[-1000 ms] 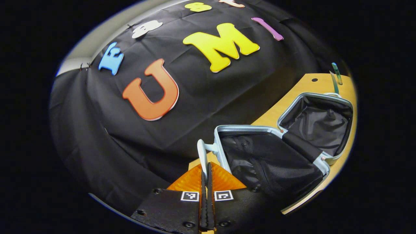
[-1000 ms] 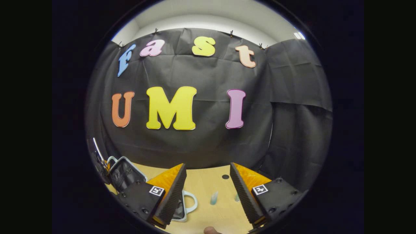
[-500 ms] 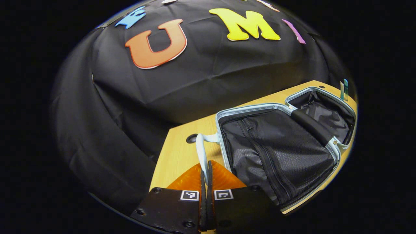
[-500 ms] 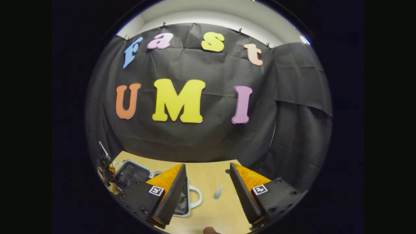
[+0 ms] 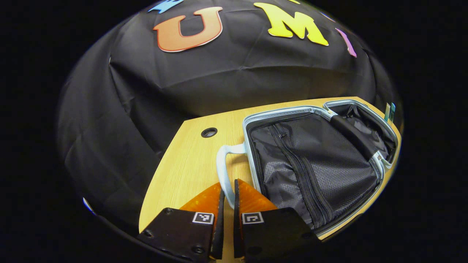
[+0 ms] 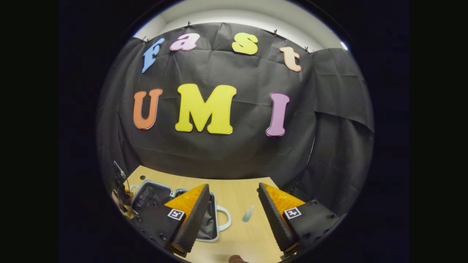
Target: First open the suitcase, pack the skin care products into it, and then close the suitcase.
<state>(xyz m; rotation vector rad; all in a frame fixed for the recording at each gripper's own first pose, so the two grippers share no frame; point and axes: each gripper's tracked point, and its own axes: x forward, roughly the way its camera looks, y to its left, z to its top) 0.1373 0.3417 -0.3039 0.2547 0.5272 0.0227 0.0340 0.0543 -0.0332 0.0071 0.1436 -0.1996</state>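
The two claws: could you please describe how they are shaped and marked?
The left claw and right claw each have two wedge-shaped fingers set on black blocks held by dark screws. Every block bears a square black-and-white marker near the finger's base. The right claw's inner faces are finely ribbed.

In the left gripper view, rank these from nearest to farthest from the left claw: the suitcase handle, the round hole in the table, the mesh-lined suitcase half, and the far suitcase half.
1. suitcase handle: between the left claw's fingers.
2. mesh-lined suitcase half: just right of the handle.
3. round hole in the table: ahead, slightly left, past the handle.
4. far suitcase half: far right, beyond the hinge.
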